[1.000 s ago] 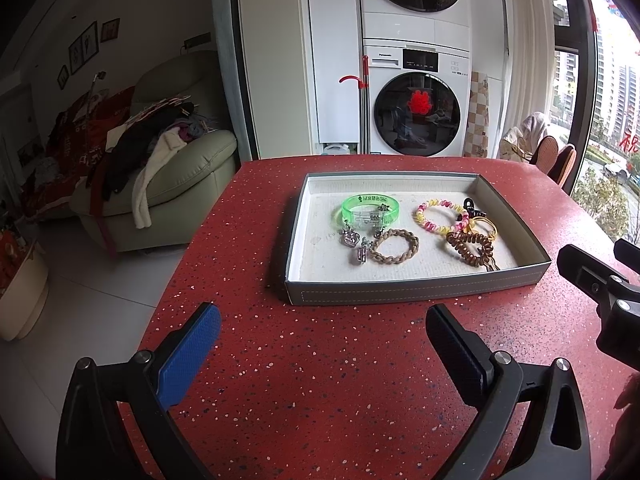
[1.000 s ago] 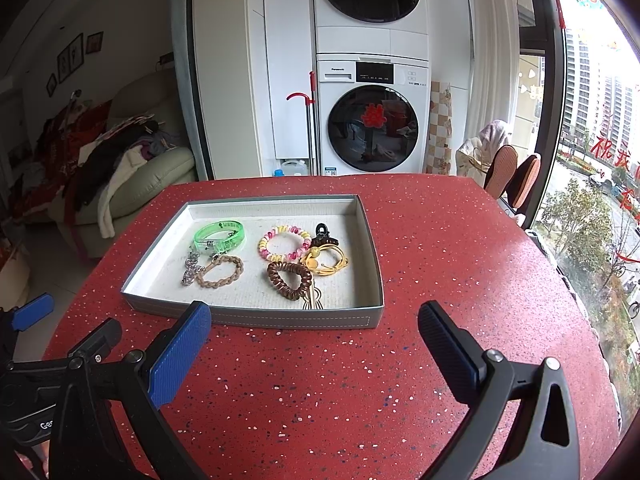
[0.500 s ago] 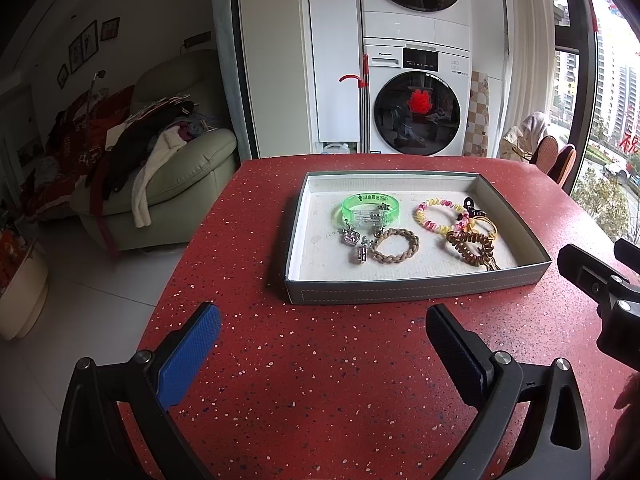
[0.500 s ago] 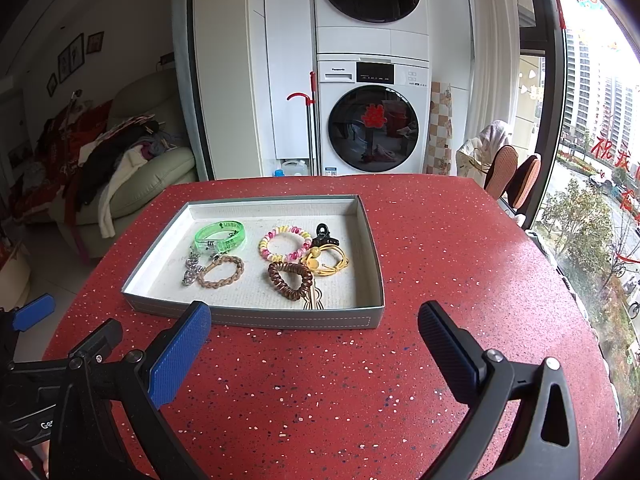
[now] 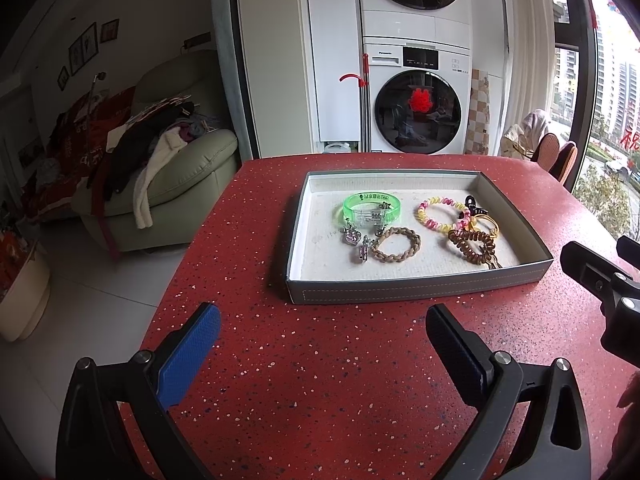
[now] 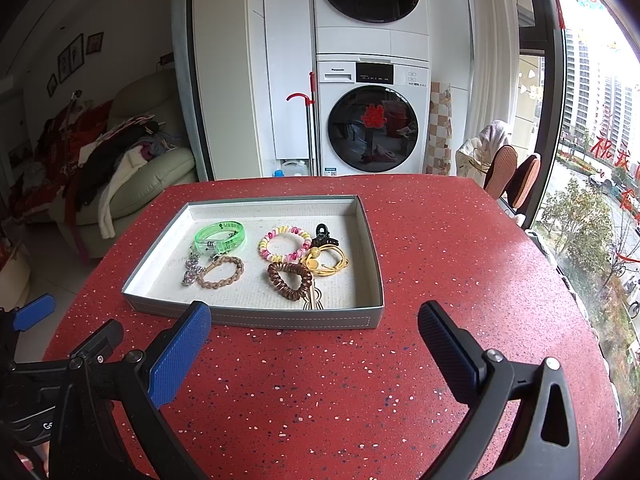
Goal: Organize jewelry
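The left hand-held gripper (image 5: 320,344) is wide open and holds nothing. Its two fingers (image 5: 188,354) hang low over the red bench (image 5: 320,400), with blue pads on the inside. The right hand-held gripper (image 6: 314,344) is wide open too, and it is empty. It also hangs over the bench, just beside the left one.

The gray tray (image 5: 416,286) sits on the bench at 12 o'clock from both grippers, close to their tips but not touching them. All the jewelry lies inside it.

In the left wrist view, the green bracelet (image 5: 372,209) lies toward 11 o'clock in the tray. Some small silver charms (image 5: 354,240) lie just under it, at 7 o'clock from it. The brown braided bracelet (image 5: 396,244) touches the charms, at 3 o'clock from them. The pink and yellow bracelet (image 5: 442,214) lies at 3 o'clock from the green one. A small black clip (image 5: 472,204) sits at its 3 o'clock side. The yellow ring (image 5: 486,226) lies under the clip. The brown coil band (image 5: 472,246) lies partly on the yellow ring, close to the near wall of the tray.

Past the bench, at 12 o'clock, stands a white washing machine (image 5: 418,100). A green sofa (image 5: 176,184) with clothes on it is at 10 o'clock.
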`<move>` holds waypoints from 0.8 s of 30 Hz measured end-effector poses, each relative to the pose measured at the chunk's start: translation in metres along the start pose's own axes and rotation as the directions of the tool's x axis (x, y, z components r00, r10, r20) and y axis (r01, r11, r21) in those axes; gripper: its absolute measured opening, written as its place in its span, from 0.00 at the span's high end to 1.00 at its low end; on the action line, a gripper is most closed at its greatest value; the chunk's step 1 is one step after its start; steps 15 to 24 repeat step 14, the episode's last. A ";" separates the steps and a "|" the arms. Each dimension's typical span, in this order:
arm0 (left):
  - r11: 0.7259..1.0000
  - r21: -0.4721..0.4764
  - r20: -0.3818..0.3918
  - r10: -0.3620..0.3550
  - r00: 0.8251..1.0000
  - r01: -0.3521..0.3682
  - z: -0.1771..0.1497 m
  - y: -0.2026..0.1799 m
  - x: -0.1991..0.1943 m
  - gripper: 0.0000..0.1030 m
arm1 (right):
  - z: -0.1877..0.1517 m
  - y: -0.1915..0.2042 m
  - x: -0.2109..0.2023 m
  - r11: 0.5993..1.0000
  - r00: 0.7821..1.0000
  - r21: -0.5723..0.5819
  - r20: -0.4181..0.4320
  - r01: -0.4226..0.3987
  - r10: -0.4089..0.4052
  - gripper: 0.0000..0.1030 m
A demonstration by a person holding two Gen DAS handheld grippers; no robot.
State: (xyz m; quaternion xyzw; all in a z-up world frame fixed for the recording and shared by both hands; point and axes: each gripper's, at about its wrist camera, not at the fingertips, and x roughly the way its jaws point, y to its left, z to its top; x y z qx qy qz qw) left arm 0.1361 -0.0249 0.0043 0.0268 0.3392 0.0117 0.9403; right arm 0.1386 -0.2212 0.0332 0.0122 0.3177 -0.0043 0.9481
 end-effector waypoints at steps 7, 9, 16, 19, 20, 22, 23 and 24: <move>1.000 -0.003 -0.003 0.004 1.000 -0.004 0.000 -0.001 0.002 0.00 | 0.000 0.000 0.000 1.000 1.000 0.001 0.000 0.000 0.000 0.00; 1.000 -0.004 -0.002 0.002 1.000 -0.002 -0.001 0.000 0.002 0.00 | -0.001 0.000 0.001 1.000 1.000 0.002 0.000 0.000 0.000 0.00; 1.000 0.007 0.004 -0.001 1.000 0.001 -0.002 -0.002 0.001 0.00 | -0.001 0.000 0.000 1.000 1.000 0.001 0.000 0.001 -0.001 0.00; 1.000 0.007 0.004 -0.001 1.000 0.001 -0.002 -0.002 0.001 0.00 | -0.001 0.000 0.000 1.000 1.000 0.001 0.000 0.001 -0.001 0.00; 1.000 0.007 0.004 -0.001 1.000 0.001 -0.002 -0.002 0.001 0.00 | -0.001 0.000 0.000 1.000 1.000 0.001 0.000 0.001 -0.001 0.00; 1.000 0.007 0.004 -0.001 1.000 0.001 -0.002 -0.002 0.001 0.00 | -0.001 0.000 0.000 1.000 1.000 0.001 0.000 0.001 -0.001 0.00; 1.000 0.007 0.004 -0.001 1.000 0.001 -0.002 -0.002 0.001 0.00 | -0.001 0.000 0.000 1.000 1.000 0.001 0.000 0.001 -0.001 0.00; 1.000 0.007 0.004 -0.001 1.000 0.001 -0.002 -0.002 0.001 0.00 | -0.001 0.000 0.000 1.000 1.000 0.001 0.000 0.001 -0.001 0.00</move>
